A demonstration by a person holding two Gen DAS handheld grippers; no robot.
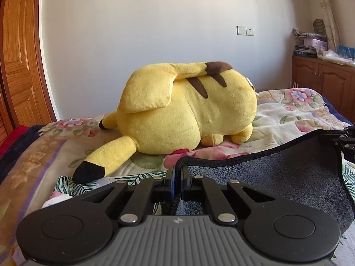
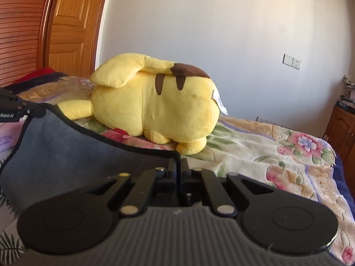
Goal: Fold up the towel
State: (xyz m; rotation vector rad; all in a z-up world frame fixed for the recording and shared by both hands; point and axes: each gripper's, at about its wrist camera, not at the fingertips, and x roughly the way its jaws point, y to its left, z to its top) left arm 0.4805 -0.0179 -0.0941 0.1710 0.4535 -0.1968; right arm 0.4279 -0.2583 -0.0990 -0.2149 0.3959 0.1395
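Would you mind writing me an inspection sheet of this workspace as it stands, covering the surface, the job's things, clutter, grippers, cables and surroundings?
Surface: bed with a floral blanket, rumpled.
Job's things: grey towel with dark trim, lifted and stretched between the two grippers, its top edge sagging in the middle.
Clutter: yellow plush toy lying on the blanket beyond the towel; a palm-leaf print fabric under the towel.
Grippers: left gripper shut on one towel corner; right gripper shut on the other.
Cables: nothing seen.
Surroundings: white wall with a switch and socket plate, wooden door, wooden cabinet piled with items.
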